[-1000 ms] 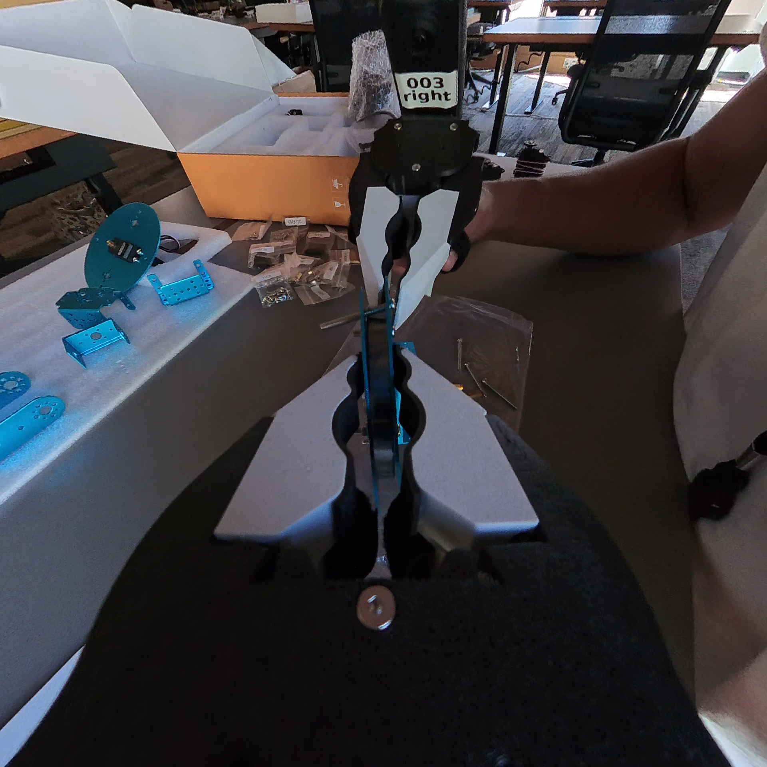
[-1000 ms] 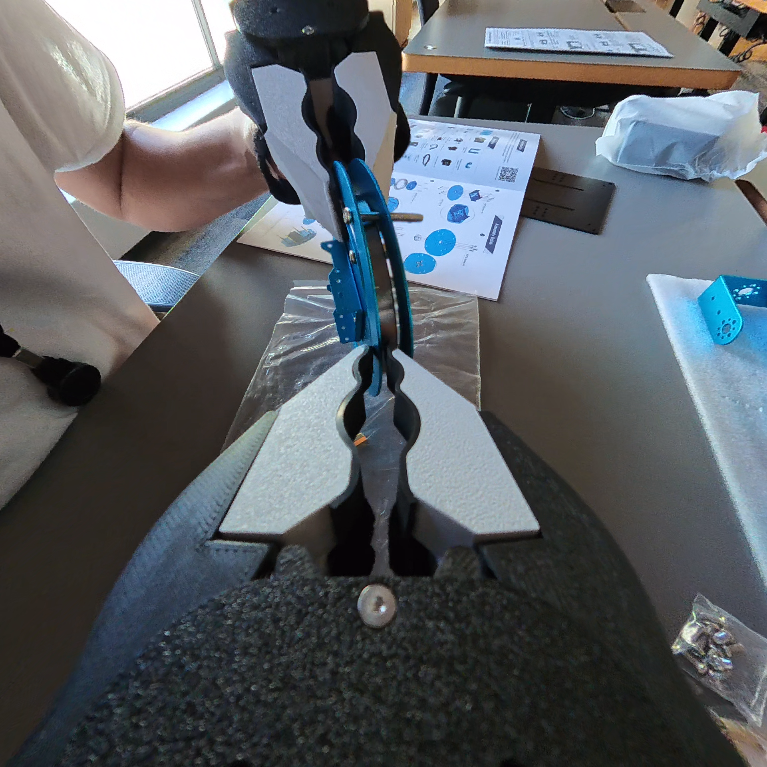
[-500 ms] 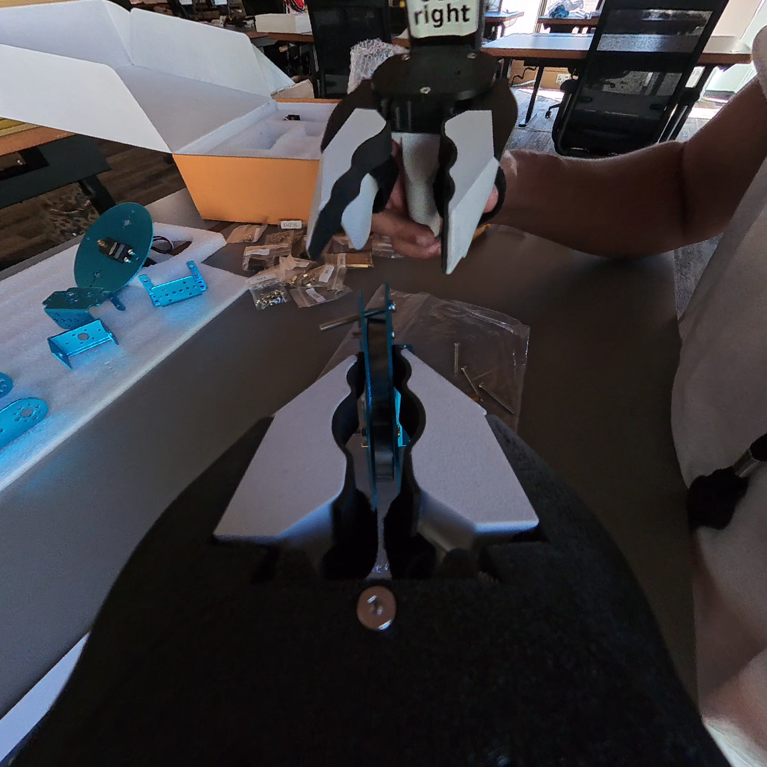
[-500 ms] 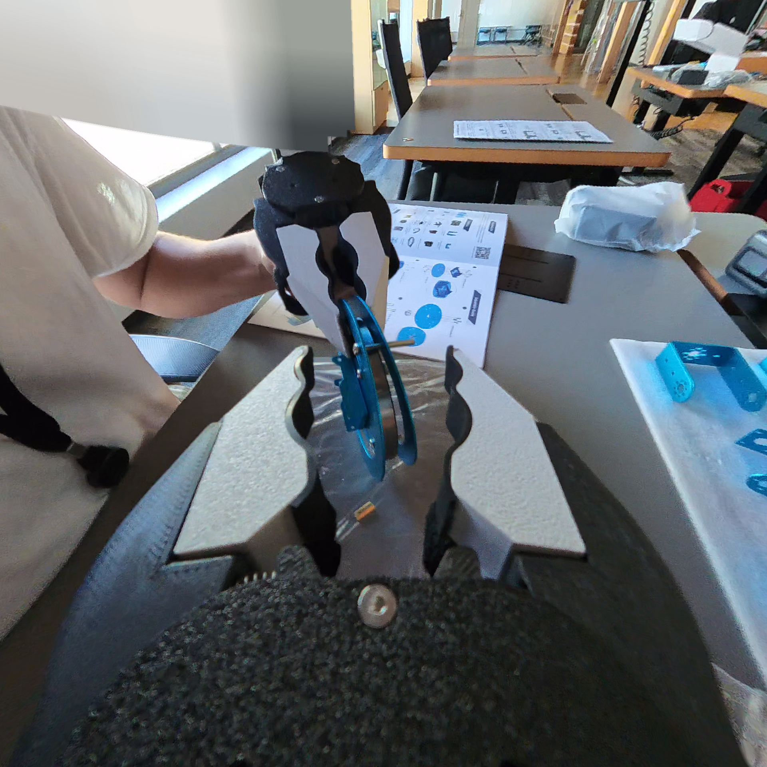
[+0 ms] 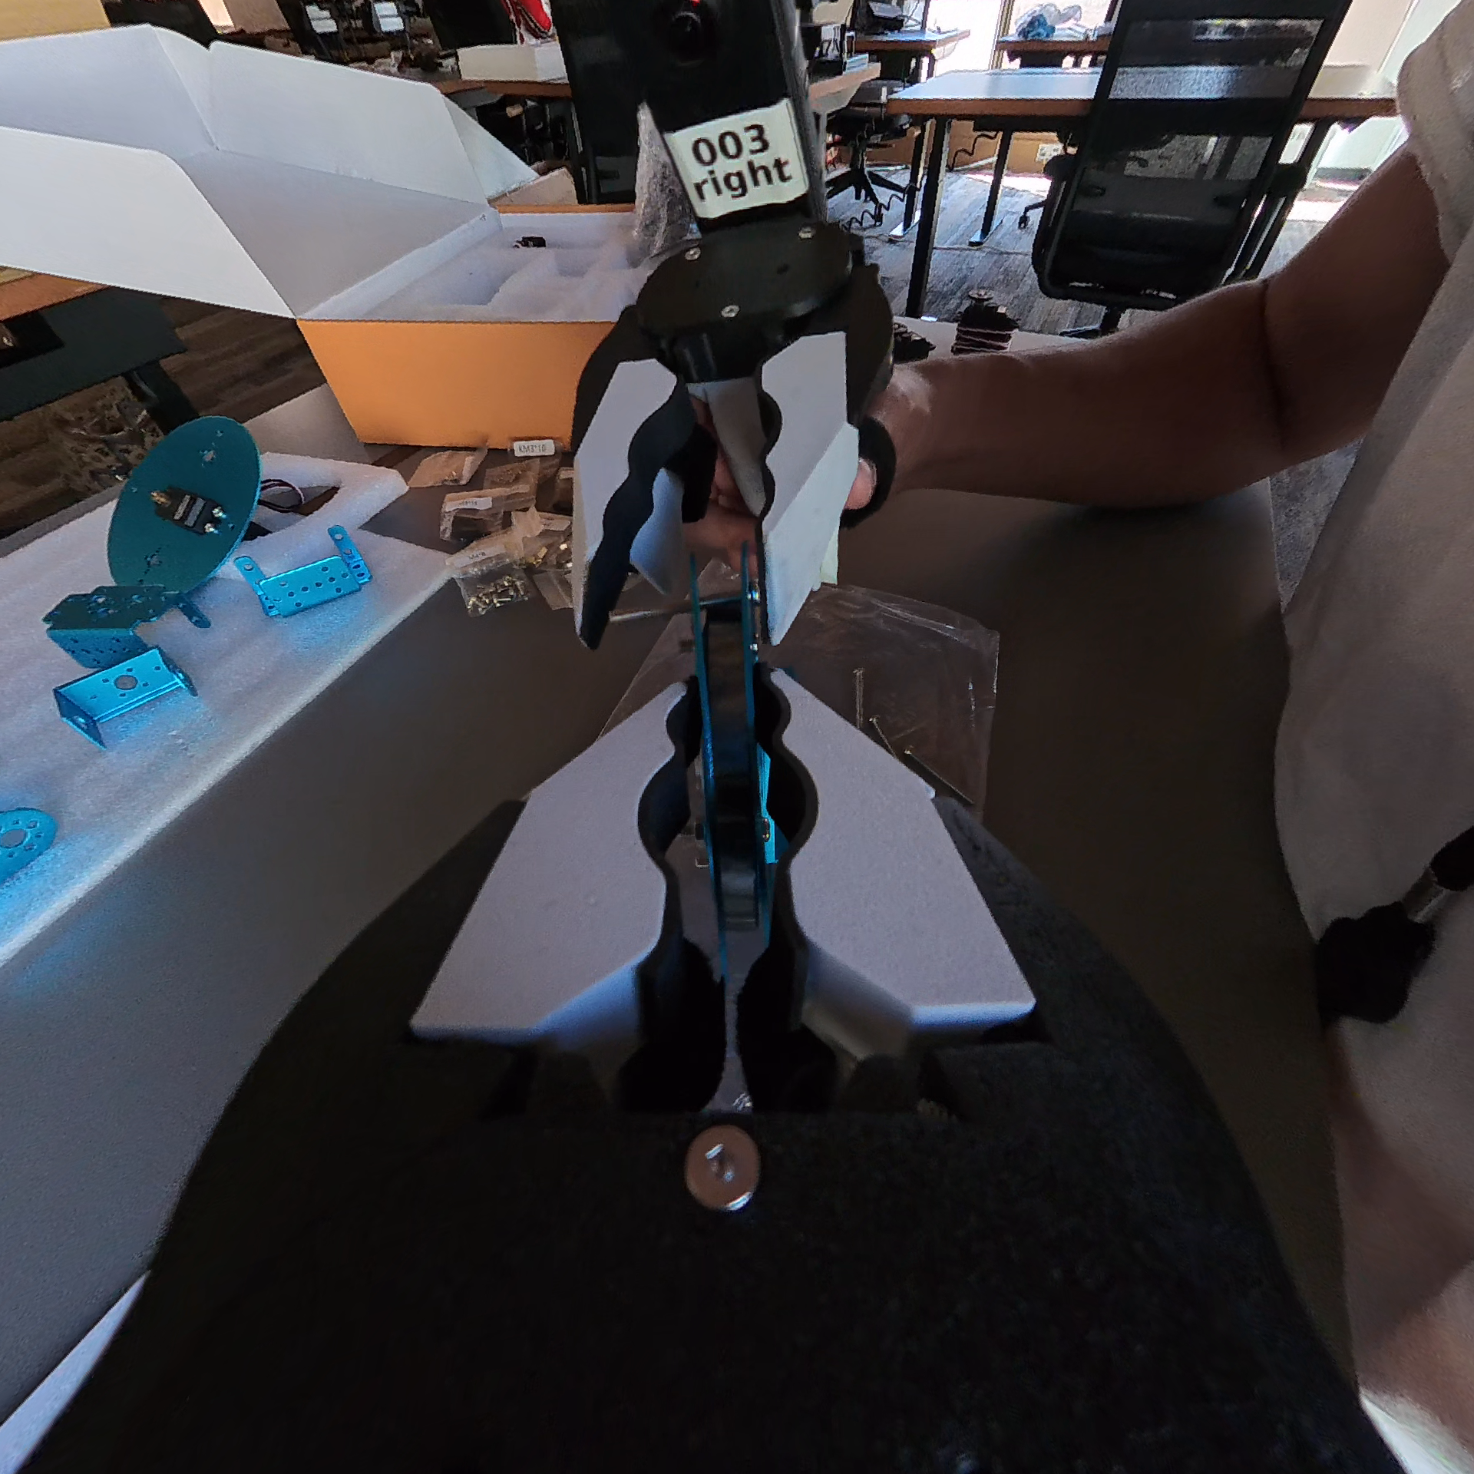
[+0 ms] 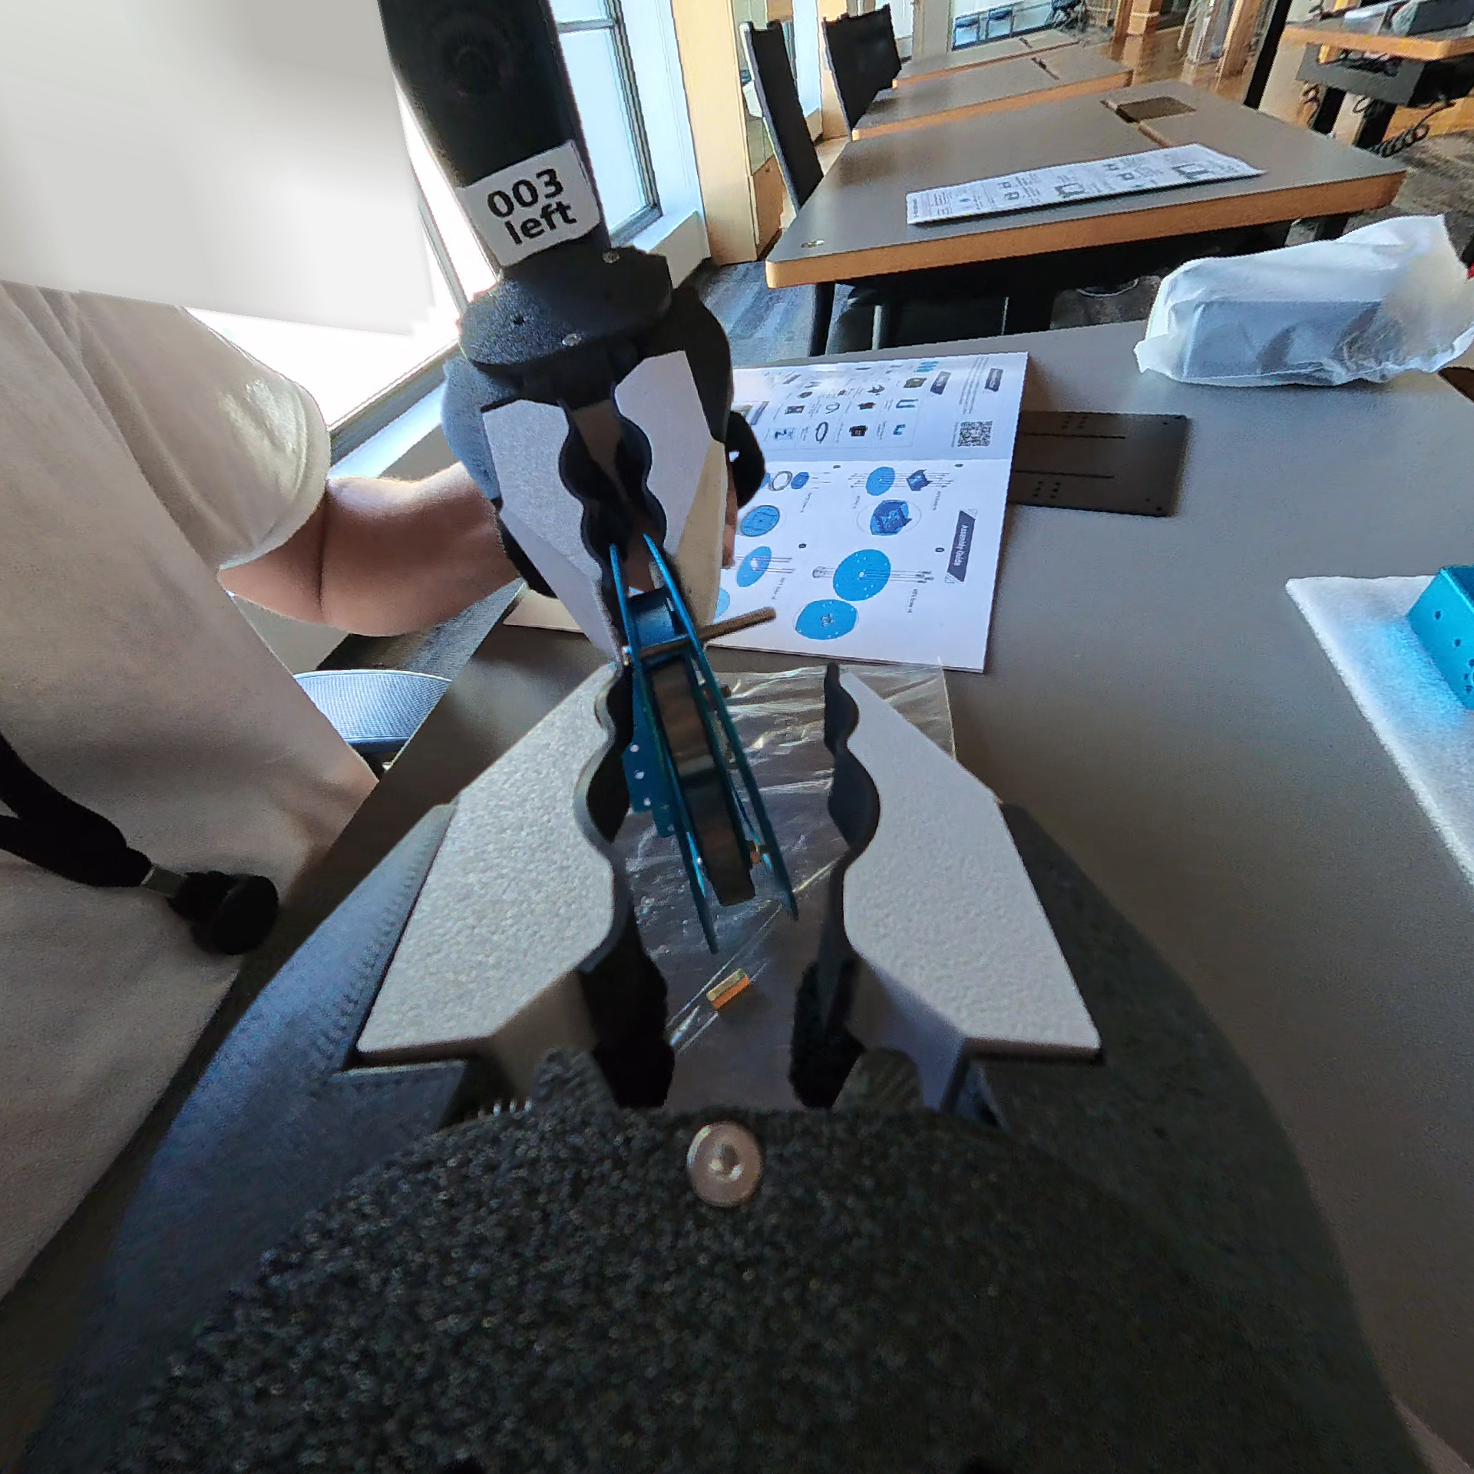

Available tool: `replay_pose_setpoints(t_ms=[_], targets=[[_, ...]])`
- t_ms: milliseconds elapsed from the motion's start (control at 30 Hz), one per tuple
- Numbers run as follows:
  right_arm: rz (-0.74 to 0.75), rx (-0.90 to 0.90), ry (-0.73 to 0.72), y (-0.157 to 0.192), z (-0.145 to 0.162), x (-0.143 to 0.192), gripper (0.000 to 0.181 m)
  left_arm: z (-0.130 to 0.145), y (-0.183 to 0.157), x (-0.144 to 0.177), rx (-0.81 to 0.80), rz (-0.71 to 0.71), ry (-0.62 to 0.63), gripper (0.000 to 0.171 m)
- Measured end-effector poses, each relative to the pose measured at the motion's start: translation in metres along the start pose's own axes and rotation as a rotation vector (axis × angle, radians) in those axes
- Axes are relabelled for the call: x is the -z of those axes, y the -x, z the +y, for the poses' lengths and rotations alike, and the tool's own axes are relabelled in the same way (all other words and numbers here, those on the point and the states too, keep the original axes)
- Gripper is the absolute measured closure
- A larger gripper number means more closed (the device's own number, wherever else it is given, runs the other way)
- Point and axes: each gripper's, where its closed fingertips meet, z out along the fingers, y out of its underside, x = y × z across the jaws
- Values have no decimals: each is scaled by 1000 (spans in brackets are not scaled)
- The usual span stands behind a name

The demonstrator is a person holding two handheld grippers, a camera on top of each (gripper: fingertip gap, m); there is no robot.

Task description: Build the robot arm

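Note:
A blue two-disc assembly with a dark wheel between the discs is seen edge-on above the grey table. My left gripper is shut on its near edge. In the right wrist view the left gripper holds the assembly from the far side, and a thin rod sticks out of it. My right gripper is open, its fingers on either side of the assembly without clamping it. In the left wrist view the right gripper hangs open over the assembly's far edge.
A clear plastic bag with thin pins and a small brass piece lie under the grippers. A white foam sheet with blue brackets, small screw bags and an orange box stand left. A booklet and black plate lie beyond. Less than 4 cm separates the two grippers' tips.
The right gripper let go of the assembly, opened and lifted off, then came back with its open fingers astride it. The left gripper stayed shut on the assembly.

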Motion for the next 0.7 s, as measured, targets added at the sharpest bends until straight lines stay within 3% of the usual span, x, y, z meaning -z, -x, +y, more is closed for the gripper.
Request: replay_pose_setpoints(t_ms=[200,700], targets=[[-49,-19,-37,7,-7,4,136,0,0,-2,-2,7,-3,160],[8,56,-21,4,-5,3,138,-1,-2,-3,14,23,-20,160]])
